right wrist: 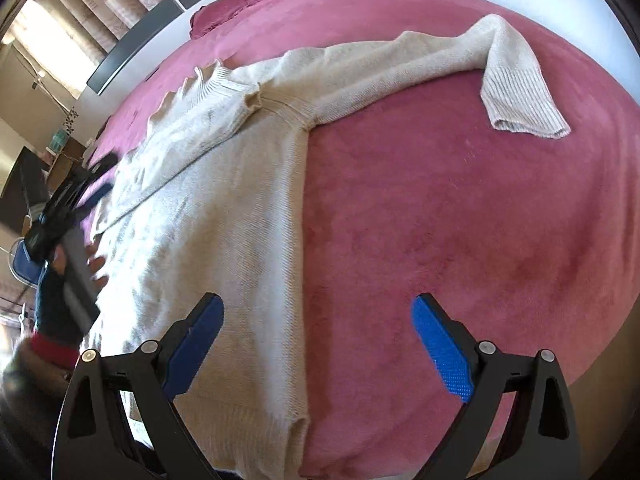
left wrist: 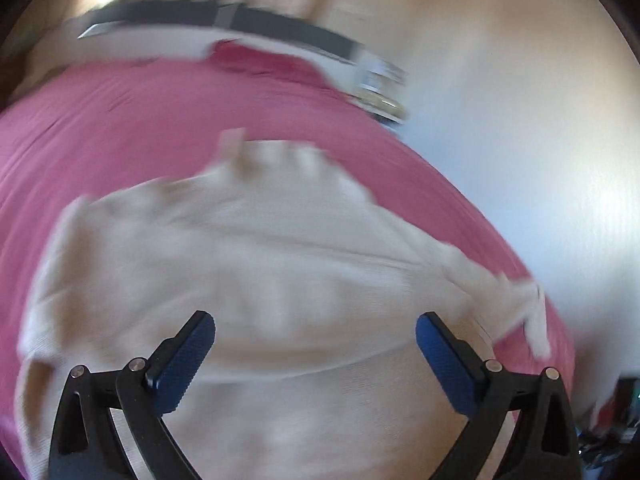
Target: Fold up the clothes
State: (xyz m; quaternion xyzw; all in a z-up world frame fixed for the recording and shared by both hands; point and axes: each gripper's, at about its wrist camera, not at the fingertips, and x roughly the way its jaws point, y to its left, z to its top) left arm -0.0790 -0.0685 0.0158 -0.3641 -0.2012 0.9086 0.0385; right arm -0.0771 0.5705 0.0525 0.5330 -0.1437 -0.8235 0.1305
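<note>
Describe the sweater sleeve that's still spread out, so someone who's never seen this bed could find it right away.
Start at the pink bedspread and find the cream knitted sweater lying flat on it. From its shoulder, one sleeve runs out over bare pink, bends, and ends in a wide ribbed cuff. The other sleeve lies folded across the body instead.

Daylight from a curtained window (right wrist: 52,44); left wrist view motion-blurred, right wrist view sharp, both edge-warped.

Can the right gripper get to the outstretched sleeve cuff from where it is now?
Probably yes. The right gripper is open and empty, and only bare pink bedspread lies between it and the sleeve cuff.
</note>
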